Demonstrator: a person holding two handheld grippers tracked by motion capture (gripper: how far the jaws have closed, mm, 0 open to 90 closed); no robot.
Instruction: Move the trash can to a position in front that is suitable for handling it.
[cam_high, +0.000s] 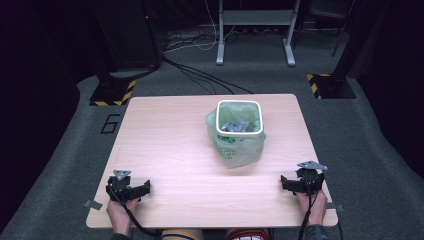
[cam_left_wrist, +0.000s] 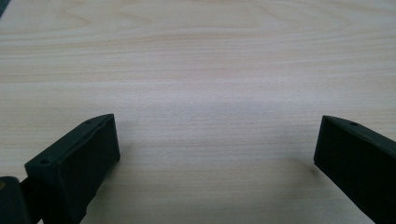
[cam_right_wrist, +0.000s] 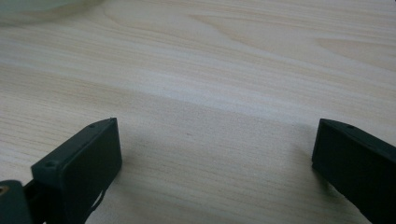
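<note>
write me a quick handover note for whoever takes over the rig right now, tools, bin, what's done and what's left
Left tool: open, nothing between its jaws, resting at the near left of the table.
Right tool: open, nothing between its jaws, at the near right.
Small white bin: stands upright past the table's middle, lined with a pale green bag that drapes outside it; crumpled grey waste inside.
Done: nothing visible yet; the bag sits in the bin untouched.
Left: probably reach in and handle the bag, both tools still far from it.

high view: up above, looks down on whole table (cam_high: 165, 150) | gripper views: very close, low over the same tabletop
</note>
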